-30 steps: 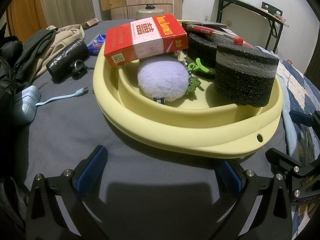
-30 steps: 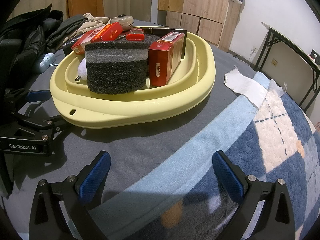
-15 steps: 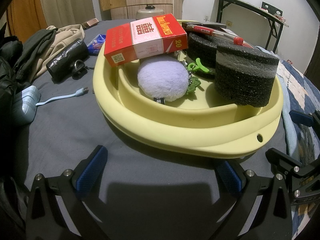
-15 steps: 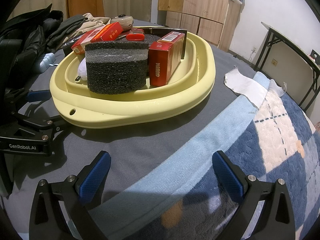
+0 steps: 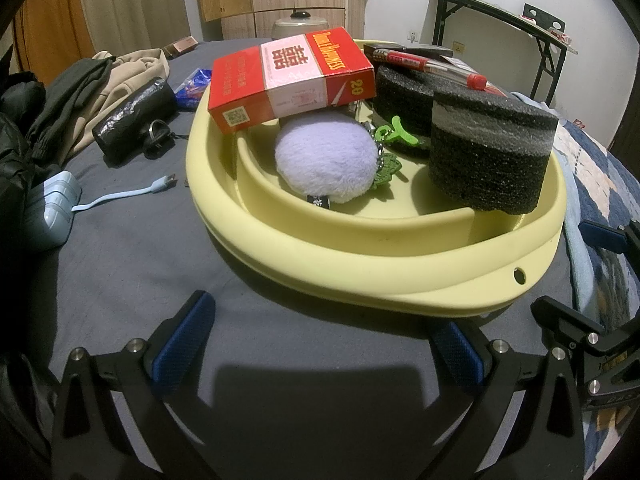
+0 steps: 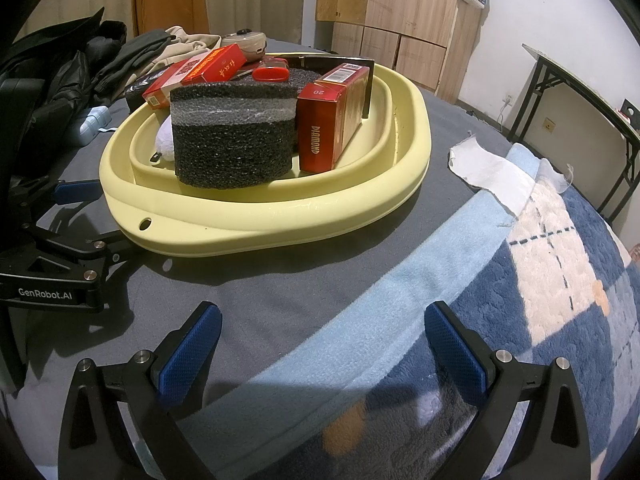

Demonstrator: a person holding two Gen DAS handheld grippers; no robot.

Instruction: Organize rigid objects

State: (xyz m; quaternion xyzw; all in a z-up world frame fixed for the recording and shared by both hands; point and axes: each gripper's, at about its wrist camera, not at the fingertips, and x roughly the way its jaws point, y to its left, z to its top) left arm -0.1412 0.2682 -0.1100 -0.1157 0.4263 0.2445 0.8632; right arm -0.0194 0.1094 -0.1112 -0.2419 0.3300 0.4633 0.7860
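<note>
A pale yellow basin (image 5: 360, 256) (image 6: 280, 216) sits on a grey bedsheet. It holds a red cigarette box (image 5: 288, 80), a lilac pompom (image 5: 326, 158) with a green keychain (image 5: 394, 128), two black foam blocks (image 5: 490, 156) (image 6: 234, 136), a red pen (image 5: 428, 66) and a red Diamond box (image 6: 334, 116). My left gripper (image 5: 320, 340) is open and empty just in front of the basin. My right gripper (image 6: 320, 344) is open and empty, short of the basin's right side.
Left of the basin lie a black pouch (image 5: 134, 118), a light blue charger with cable (image 5: 52, 210) and piled clothes (image 5: 60, 92). A blue checked blanket (image 6: 540, 300) and white cloth (image 6: 492, 176) lie to the right. A folding table (image 5: 500, 28) stands behind.
</note>
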